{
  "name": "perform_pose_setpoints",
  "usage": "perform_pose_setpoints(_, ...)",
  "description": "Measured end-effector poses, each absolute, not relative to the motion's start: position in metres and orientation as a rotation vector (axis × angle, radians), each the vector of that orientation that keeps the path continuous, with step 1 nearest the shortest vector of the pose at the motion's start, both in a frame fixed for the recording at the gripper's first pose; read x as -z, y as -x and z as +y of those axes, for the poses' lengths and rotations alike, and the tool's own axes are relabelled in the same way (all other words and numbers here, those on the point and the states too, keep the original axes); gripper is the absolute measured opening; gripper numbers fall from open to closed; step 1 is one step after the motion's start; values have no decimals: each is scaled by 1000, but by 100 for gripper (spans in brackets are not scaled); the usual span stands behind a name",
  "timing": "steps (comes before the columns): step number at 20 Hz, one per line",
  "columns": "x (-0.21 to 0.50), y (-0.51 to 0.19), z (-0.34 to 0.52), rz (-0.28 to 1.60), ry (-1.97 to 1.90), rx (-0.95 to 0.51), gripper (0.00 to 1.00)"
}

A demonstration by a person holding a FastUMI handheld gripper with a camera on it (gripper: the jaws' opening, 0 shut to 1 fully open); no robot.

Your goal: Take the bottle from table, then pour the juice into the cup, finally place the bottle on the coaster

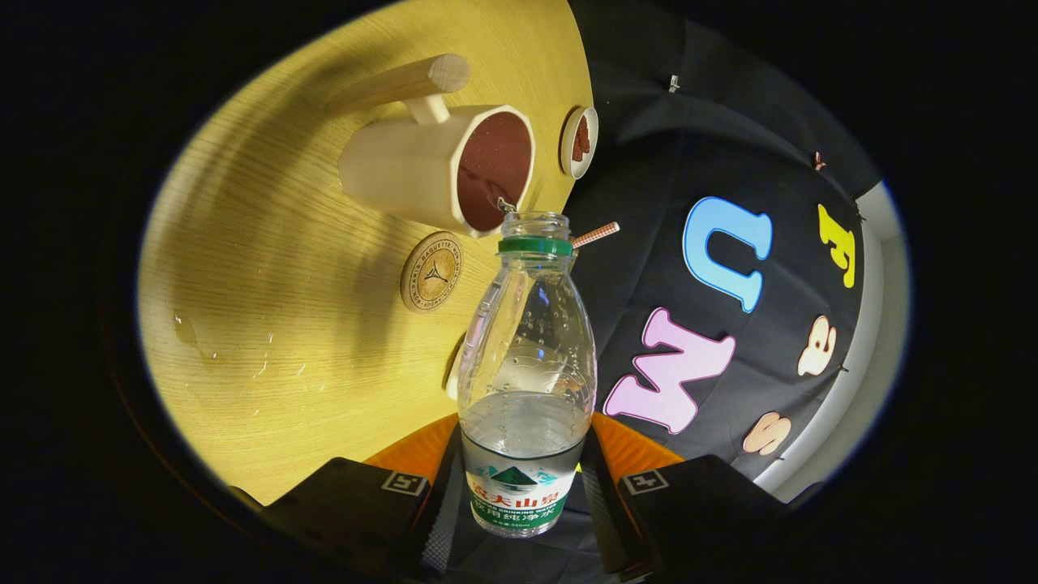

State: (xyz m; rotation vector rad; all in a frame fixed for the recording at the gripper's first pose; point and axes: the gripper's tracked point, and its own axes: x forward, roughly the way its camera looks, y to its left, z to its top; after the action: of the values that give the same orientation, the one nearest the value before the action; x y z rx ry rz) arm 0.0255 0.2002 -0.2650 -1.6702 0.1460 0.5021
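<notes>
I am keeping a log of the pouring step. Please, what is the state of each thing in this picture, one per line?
bottle: uncapped, held between the fingers, mouth at the cup's rim, partly full of clear liquid.
cup: on the table, dark reddish inside.
coaster: on the table, nothing on it.
small dish: beyond the cup, holds something reddish.
table: wet drops on it.
gripper: fingers shut on the bottle.

Small dish (pixel 579 142), (perhaps) striped straw (pixel 596 234)
</notes>
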Motion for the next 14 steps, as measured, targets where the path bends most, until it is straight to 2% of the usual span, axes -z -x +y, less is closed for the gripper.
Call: perform_pose_setpoints(14, 253, -39, 210, 62, 1771, -506, 71)
